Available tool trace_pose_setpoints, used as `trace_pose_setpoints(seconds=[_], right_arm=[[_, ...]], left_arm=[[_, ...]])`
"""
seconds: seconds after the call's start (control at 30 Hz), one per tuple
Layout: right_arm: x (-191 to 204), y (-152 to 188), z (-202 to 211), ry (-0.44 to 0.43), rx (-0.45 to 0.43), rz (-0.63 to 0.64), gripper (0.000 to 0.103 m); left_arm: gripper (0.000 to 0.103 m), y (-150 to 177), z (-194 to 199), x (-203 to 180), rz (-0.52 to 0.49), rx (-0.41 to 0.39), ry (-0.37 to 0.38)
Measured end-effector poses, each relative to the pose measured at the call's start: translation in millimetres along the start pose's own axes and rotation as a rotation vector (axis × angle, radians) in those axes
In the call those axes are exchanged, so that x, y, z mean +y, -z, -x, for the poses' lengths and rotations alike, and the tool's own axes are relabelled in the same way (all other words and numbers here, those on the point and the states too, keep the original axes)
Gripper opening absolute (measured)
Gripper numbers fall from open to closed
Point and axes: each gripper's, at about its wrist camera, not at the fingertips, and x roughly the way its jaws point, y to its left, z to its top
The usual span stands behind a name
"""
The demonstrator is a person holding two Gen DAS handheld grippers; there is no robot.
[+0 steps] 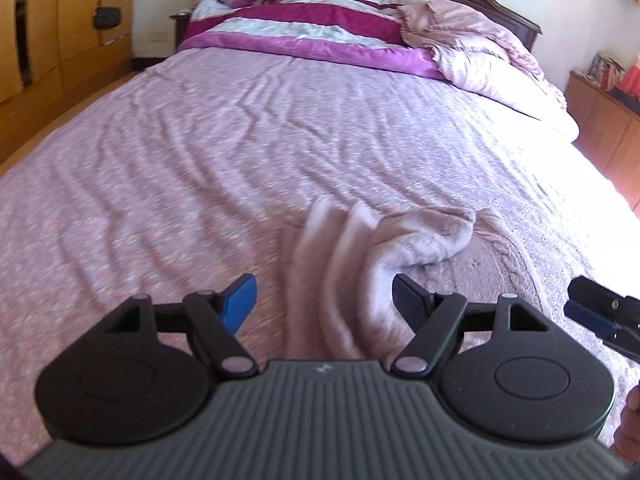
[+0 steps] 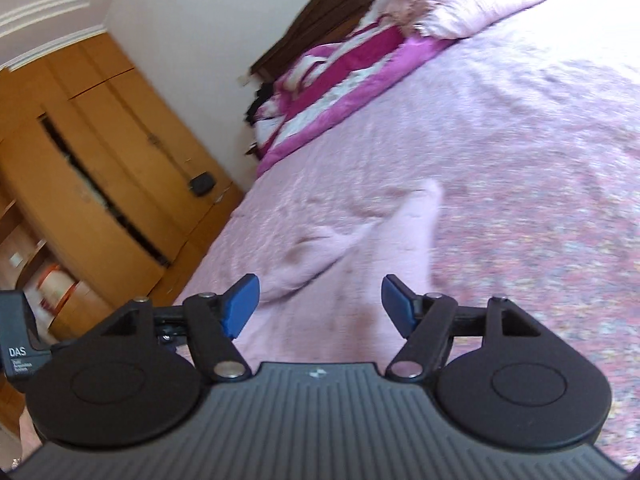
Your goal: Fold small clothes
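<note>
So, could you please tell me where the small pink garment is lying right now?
The garment lies crumpled on the bedsheet near the foot of the bed, just ahead of both wrist views, far from the striped blanket.

Left gripper [image 1: 324, 300] agape, right gripper [image 2: 320, 306] agape

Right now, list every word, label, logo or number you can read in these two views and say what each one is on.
"DAS": white letters on the black housing of the left gripper, at the left edge of the right wrist view.
Three small lines under it: too small to read.
Small emblem on each grey ribbed gripper body: no letters legible.
Items on the wooden cabinet: print too blurred.
</note>
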Motion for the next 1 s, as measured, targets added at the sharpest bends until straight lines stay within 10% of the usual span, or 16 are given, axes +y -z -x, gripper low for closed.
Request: trace_pose_setpoints(seconds=[0.3,0.6,0.87,1.0], right_arm=[[-45,9,-1,0.048,0.033,-0.122,0.079],[-56,21,-17,0.051,0.053,-0.176,0.082],[-35,19,-27,-0.040,0.065,-0.126,0.082],[-10,20,-30,-0.064,0.060,-0.007,0.082]], left_arm=[[0.074,2,-46,-22,-0.046,-0.008,0.022],[0.019,10,-66,-21,-0.019,-0.031,0.093],[0.015,3,-26,1,0.069,-0.136,0.097],[0.015,13,-43,23,0.095,-0.039,0.024]])
